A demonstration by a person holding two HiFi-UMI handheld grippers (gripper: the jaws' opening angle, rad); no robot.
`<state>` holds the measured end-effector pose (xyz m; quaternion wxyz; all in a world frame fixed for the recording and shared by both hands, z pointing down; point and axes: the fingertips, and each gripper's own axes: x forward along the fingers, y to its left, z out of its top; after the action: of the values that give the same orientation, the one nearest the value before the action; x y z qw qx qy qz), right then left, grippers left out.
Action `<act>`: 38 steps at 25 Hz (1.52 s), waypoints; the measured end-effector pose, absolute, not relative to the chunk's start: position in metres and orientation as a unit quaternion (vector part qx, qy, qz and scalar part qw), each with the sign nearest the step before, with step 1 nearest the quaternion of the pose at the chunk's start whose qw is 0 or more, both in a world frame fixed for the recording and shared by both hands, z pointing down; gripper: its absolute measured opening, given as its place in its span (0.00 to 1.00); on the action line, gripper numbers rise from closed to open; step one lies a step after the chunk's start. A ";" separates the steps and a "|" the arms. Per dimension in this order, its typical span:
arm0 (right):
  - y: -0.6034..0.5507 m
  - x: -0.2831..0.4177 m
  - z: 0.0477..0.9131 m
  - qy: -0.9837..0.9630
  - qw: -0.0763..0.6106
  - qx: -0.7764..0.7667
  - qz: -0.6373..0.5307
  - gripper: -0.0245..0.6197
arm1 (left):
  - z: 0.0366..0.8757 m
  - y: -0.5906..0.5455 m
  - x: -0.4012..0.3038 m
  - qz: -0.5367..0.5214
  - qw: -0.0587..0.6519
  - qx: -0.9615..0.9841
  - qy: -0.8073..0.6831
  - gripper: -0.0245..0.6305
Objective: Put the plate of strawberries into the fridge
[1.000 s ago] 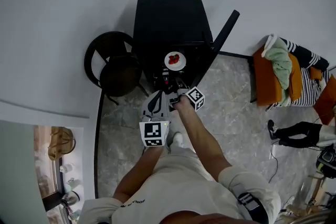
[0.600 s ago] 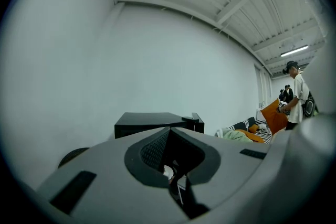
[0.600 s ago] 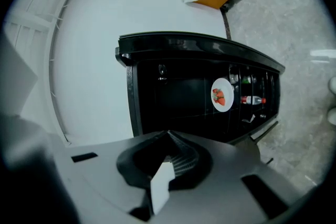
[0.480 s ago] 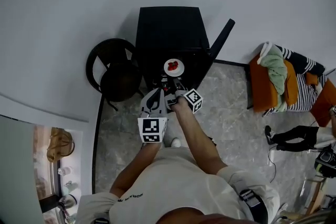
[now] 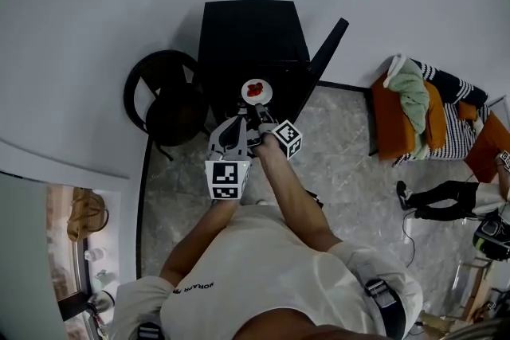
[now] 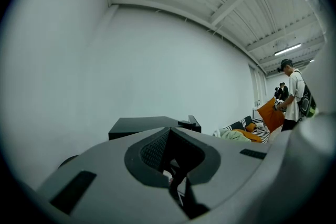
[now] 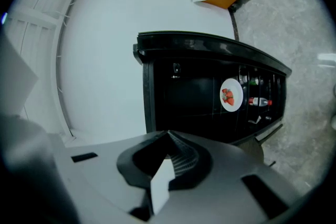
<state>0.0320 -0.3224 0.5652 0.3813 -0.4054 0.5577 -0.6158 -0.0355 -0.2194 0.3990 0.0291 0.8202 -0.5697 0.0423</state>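
Looking down in the head view, the plate of strawberries [image 5: 256,91] lies inside the open fridge [image 5: 247,32], just past its near edge, with the door [image 5: 325,60] swung out to the right. It sits in the same spot in the fridge as a second ago. The left gripper [image 5: 239,122] and right gripper [image 5: 260,117] hang side by side on the near side of the plate, apart from it as before, so it rests there without them.

In the left gripper view the jaws meet in a dark seam, closed with nothing held. The fridge top shows beyond them, and the plate is out of sight.

In the right gripper view the jaws are closed too, with a pale strip at their seam that is probably the pad's own edge. Well beyond them the plate stands out against the dark interior, close to some bottles [image 7: 260,101].

The placing looks done; what seems left is backing away and shutting the door.
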 end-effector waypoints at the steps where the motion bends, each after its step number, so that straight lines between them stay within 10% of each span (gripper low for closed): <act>1: -0.322 0.032 0.562 0.562 0.380 -0.404 -0.613 0.06 | 0.398 -0.220 -0.036 0.041 0.027 0.820 -0.571 0.04; 38: -0.248 0.031 0.418 0.869 0.099 -0.450 -0.181 0.06 | 0.395 -0.216 -0.012 0.024 0.038 0.828 -0.559 0.04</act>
<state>0.0309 -0.2477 0.4179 0.0995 -0.4499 0.8690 -0.1805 -0.0122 -0.2163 0.3946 0.0376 0.8282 -0.5586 0.0243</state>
